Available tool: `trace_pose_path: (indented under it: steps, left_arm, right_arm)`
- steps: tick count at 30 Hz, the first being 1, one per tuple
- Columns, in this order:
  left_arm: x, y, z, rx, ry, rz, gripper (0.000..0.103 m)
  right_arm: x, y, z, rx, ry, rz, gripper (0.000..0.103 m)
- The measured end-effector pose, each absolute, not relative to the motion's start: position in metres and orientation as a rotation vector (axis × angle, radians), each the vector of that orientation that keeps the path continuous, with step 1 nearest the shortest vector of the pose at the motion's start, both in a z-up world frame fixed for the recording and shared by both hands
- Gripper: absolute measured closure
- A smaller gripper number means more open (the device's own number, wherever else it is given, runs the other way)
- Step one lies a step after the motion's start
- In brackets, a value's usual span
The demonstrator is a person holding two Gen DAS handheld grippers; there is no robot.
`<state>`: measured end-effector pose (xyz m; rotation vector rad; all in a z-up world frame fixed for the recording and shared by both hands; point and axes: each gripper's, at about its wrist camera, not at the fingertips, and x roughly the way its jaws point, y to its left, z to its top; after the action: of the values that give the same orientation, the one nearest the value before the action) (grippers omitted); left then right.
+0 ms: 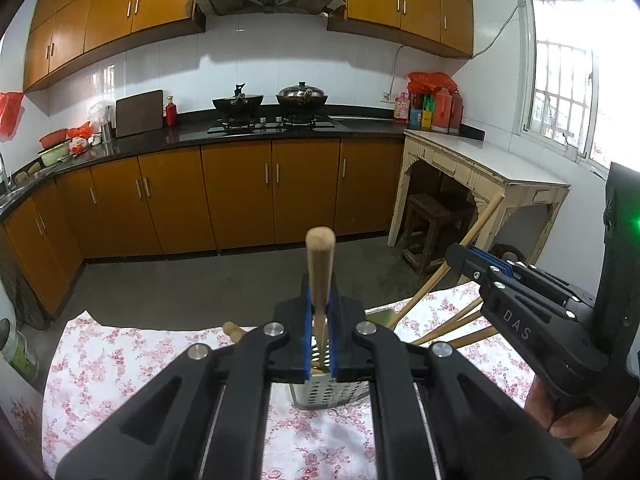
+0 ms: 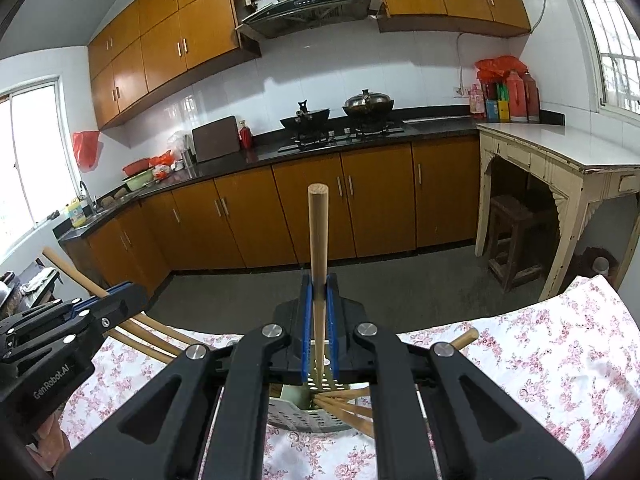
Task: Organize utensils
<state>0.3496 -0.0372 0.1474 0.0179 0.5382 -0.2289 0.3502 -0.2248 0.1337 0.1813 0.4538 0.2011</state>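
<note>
A perforated metal utensil holder (image 1: 332, 394) stands on the flowered tablecloth; it also shows in the right wrist view (image 2: 316, 416). Several wooden-handled utensils (image 1: 448, 330) lean out of it. My left gripper (image 1: 319, 312) is shut on one wooden handle (image 1: 319, 264) that points up, its lower end in the holder. My right gripper (image 2: 319, 300) is shut on another wooden handle (image 2: 318, 240), also reaching down into the holder. The right gripper shows in the left wrist view (image 1: 480, 264), the left gripper in the right wrist view (image 2: 116, 300).
The flowered cloth (image 1: 120, 360) covers the table beneath both grippers. One wooden handle (image 2: 466, 338) lies over the cloth at right. Beyond are the grey floor (image 1: 200, 280), orange cabinets, a stove with two pots, and a cream side table (image 1: 500, 176) with a stool.
</note>
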Motion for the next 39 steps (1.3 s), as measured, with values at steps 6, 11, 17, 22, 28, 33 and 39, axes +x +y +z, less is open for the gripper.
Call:
trace_pose_path:
  steps: [6,11,17,22,28,33,39]
  left_arm:
    - [0.348,-0.033,0.150,-0.007,0.533,-0.226,0.088]
    - [0.336,-0.026,0.160,-0.013,0.503,-0.209,0.075]
    - [0.309,-0.010,0.171,-0.038,0.460,-0.191,0.064]
    - [0.253,0.007,0.171,-0.048,0.395,-0.176,0.041]
    - [0.176,0.017,0.141,-0.050,0.349,-0.179,0.009]
    - [0.119,0.020,0.110,-0.021,0.311,-0.154,0.004]
    - [0.067,0.016,0.065,0.048,0.319,-0.107,0.004]
  right_arm:
    - [0.344,-0.226,0.135,0.168,0.453,0.192,0.062]
    - [0.329,-0.232,0.150,0.186,0.401,0.177,0.050]
    - [0.303,-0.236,0.165,0.179,0.346,0.173,0.047]
    - [0.256,-0.242,0.170,0.174,0.294,0.192,0.032]
    - [0.186,-0.239,0.144,0.145,0.249,0.226,0.002]
    - [0.128,-0.235,0.104,0.098,0.219,0.198,0.002]
    - [0.090,-0.229,0.060,0.063,0.278,0.178,0.002]
